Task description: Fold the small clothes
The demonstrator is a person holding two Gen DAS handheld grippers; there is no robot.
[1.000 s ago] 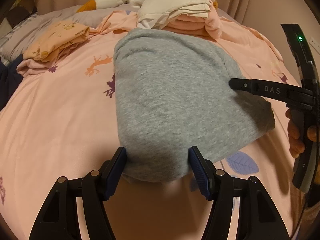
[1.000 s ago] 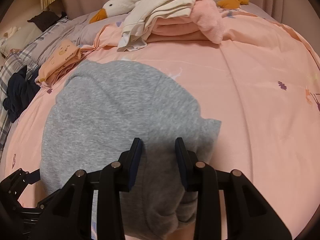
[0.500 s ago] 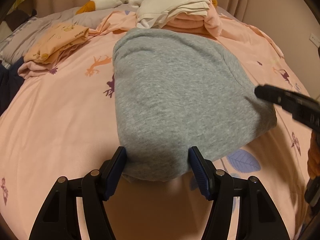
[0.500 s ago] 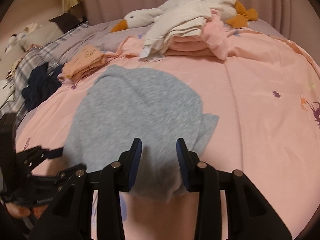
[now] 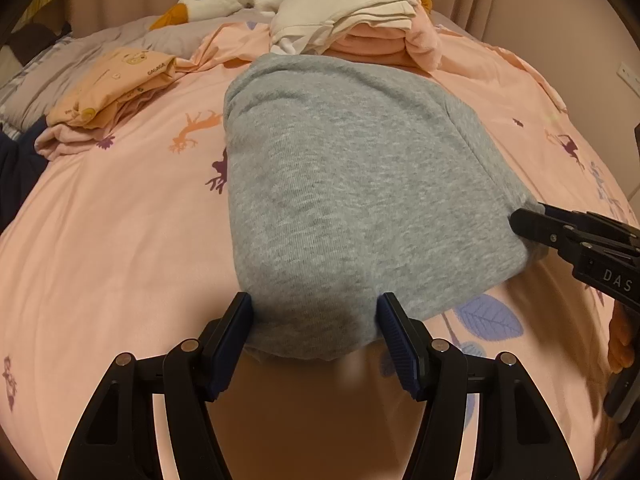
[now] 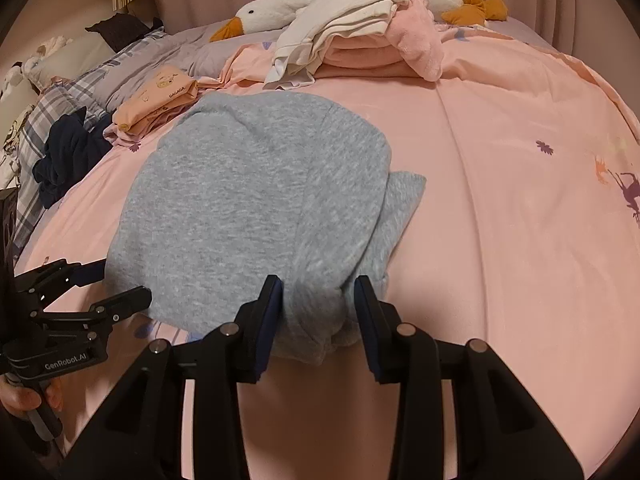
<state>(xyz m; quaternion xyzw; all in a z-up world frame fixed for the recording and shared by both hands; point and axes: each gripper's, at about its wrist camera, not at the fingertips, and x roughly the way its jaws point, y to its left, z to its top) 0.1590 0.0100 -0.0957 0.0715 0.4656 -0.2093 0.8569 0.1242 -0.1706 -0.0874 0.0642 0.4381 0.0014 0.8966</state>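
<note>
Our left gripper (image 5: 314,330) stands wide, its two blue-padded fingers (image 5: 394,336) flanking the near corner of the grey garment (image 5: 352,200); the cloth lies between the pads, but we cannot tell whether they press it. Our right gripper (image 6: 318,312) is narrower, with a bunched fold of the same grey garment (image 6: 256,208) sitting between its fingers (image 6: 366,312); the pads lie right against the cloth on both sides, yet whether they actually pinch it we cannot tell. From the left wrist view, the right gripper (image 5: 524,222) comes in from the right edge, its tip touching the garment's right corner. From the right wrist view, the left gripper (image 6: 116,288) shows at the lower left, its fingers apart at the garment's edge.

The garment lies folded and mostly flat in the middle of the pink duvet (image 5: 120,240), with a smaller flap sticking out on its right side in the right wrist view.

Beyond it, toward the headboard, sits a stack of folded clothes (image 5: 360,28) in white and pink. A plush goose (image 6: 272,12) lies behind the stack. To the left rests a folded peach garment (image 5: 112,88) with small printed figures, and further left a dark navy bundle (image 6: 64,156) lies on a plaid blanket (image 6: 48,104).
</note>
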